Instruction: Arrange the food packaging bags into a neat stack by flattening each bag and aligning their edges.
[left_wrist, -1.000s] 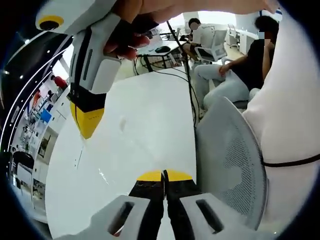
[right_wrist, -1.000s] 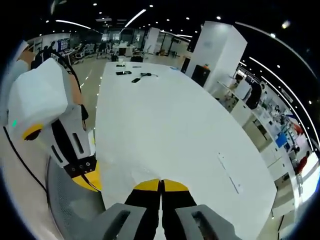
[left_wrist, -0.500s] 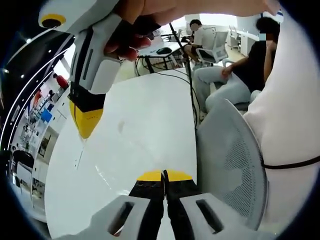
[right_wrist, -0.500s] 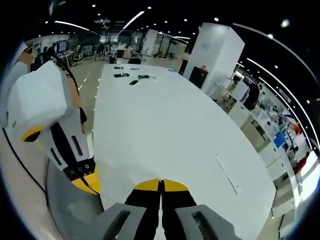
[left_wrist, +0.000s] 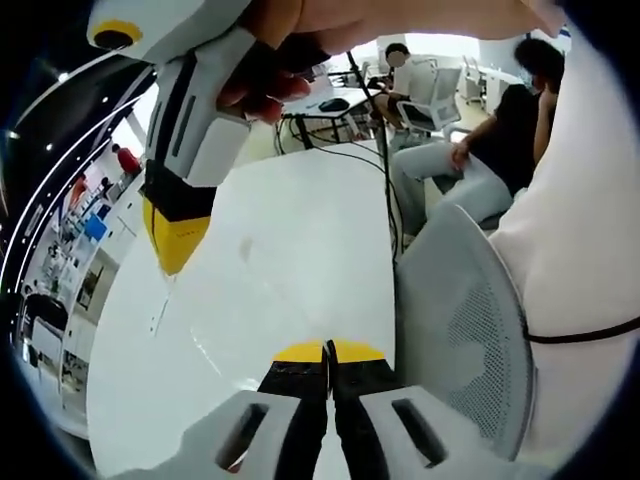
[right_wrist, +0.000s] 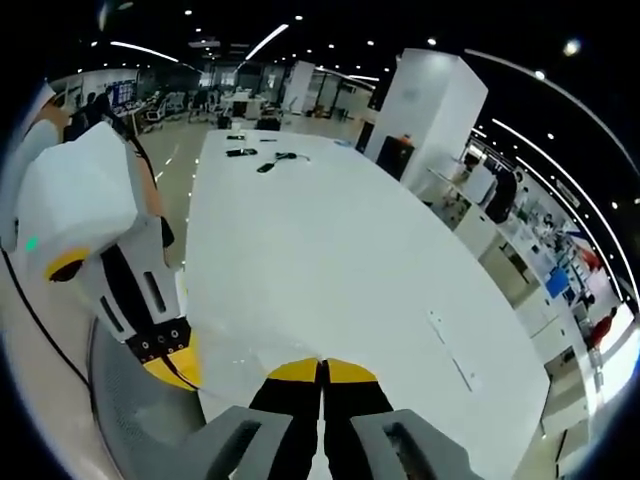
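Left gripper (left_wrist: 328, 352): jaws together, nothing between them, over the table's (left_wrist: 290, 250) near edge. Right gripper (right_wrist: 321, 372): jaws together, likewise. A clear, near-invisible bag (right_wrist: 262, 345) seems to lie there; risk: misjudging its edges.

A clear, almost colourless plastic food bag (left_wrist: 215, 358) is made out only as faint glinting creases, lying flat on the white table (left_wrist: 300, 220). In the right gripper view its wrinkled edge (right_wrist: 262, 352) is seen near the table's edge. No further bags can be told apart.
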